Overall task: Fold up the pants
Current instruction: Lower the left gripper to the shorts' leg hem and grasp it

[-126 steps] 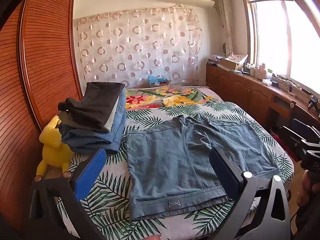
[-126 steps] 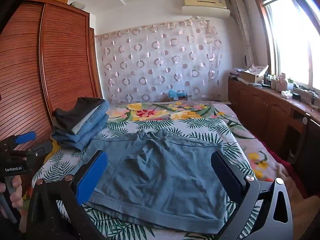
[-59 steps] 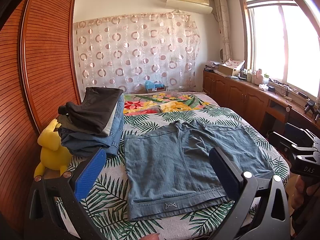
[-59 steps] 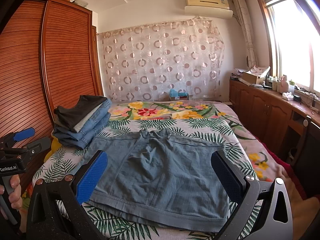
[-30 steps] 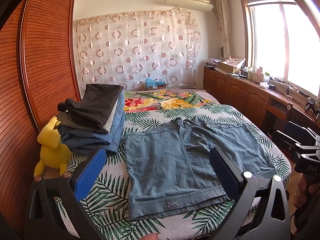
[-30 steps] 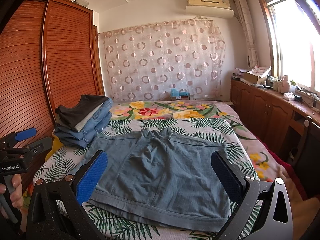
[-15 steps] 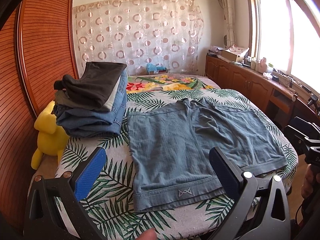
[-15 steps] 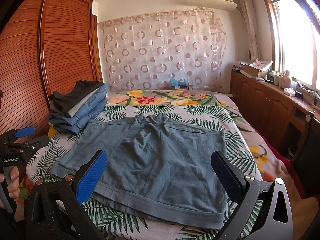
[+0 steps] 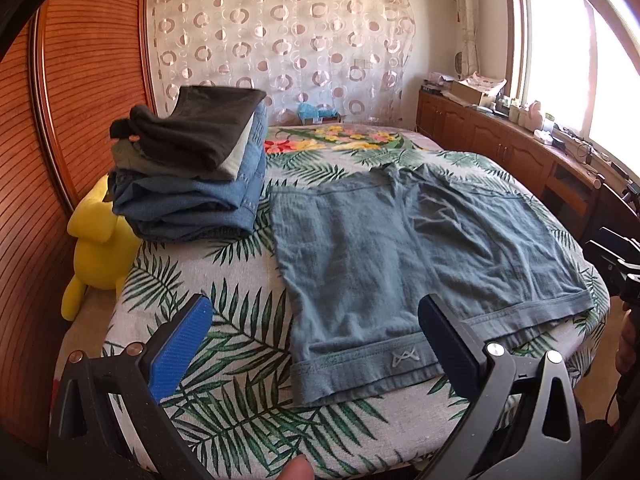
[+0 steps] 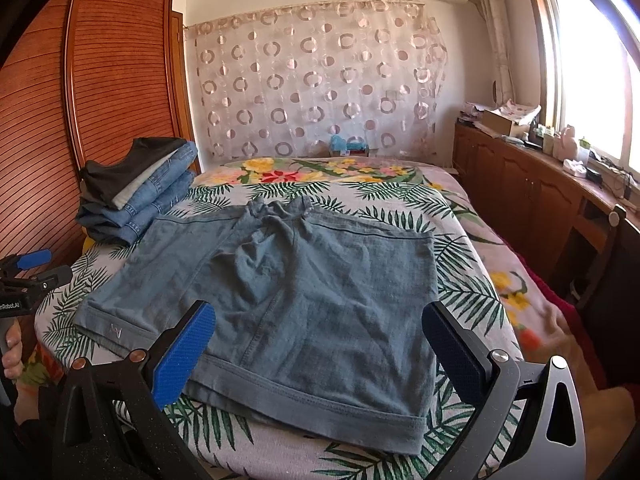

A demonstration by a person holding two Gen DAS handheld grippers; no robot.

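Pants [image 9: 404,264] lie flat just beyond both spread, empty hand-held grippers [image 9: 312,340] [image 10: 316,340].

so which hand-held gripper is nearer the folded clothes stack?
Left. The left hand-held gripper hovers near the bed's stack-side corner; the right hand-held gripper hovers farther across, over the shorts' hem, from the folded clothes stack.

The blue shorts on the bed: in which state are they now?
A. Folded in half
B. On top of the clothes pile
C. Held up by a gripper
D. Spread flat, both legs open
D: the blue shorts lie spread flat on the bed, untouched by either open gripper.
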